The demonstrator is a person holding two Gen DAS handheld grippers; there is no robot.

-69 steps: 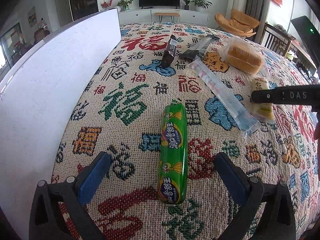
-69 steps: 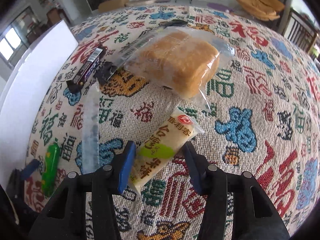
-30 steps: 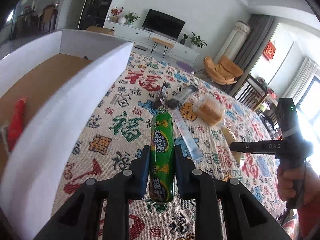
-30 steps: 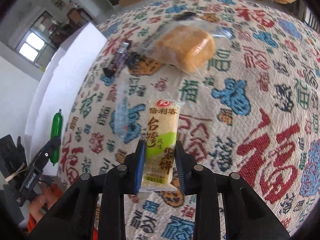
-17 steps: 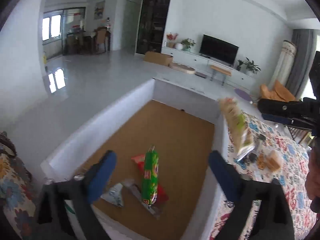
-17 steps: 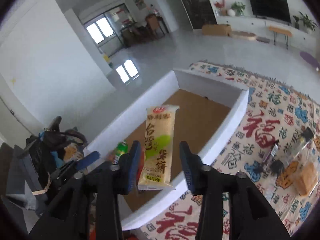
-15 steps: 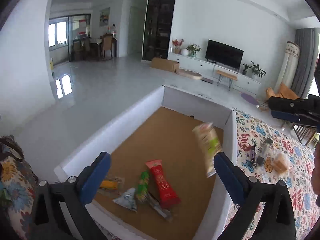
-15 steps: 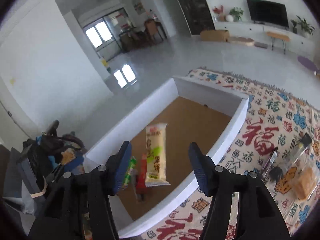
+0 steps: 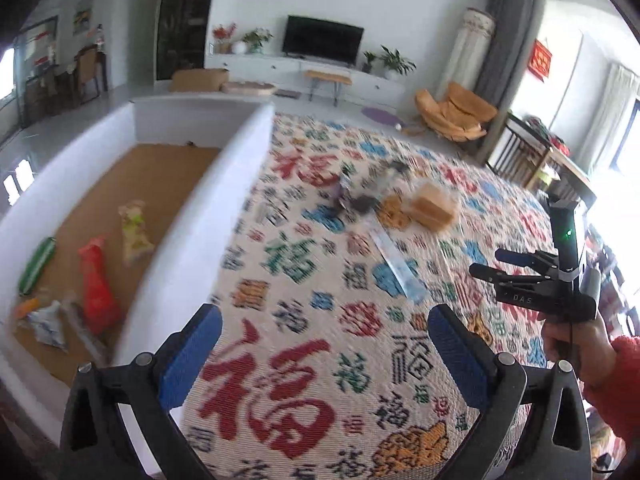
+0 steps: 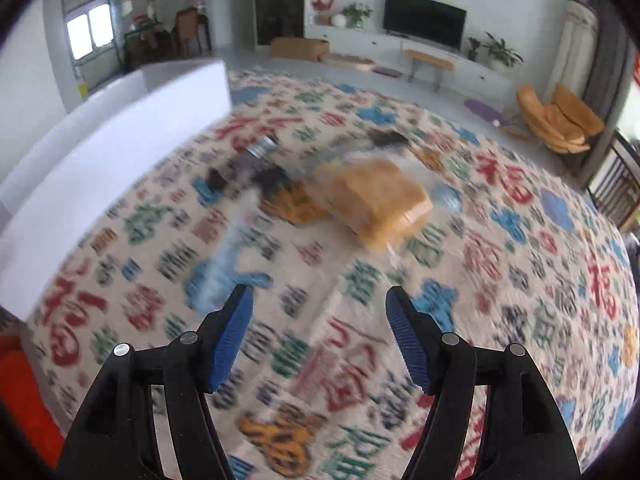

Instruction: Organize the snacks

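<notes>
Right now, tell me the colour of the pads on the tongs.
Blue pads on black frames, clearest in the right wrist view.

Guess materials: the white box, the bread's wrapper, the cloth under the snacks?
White box: looks like cardboard, matte white walls over a bare brown floor. Bread wrapper: seemingly thin clear plastic film, glossy, with the loaf showing through. Patterned cloth: woven textile, with a visible ribbed weave and matte printed characters.

A patterned cloth is spread over the desk. On it are seen a white box at the left, a bagged bread, a clear long packet and blurred dark wrappers.
</notes>
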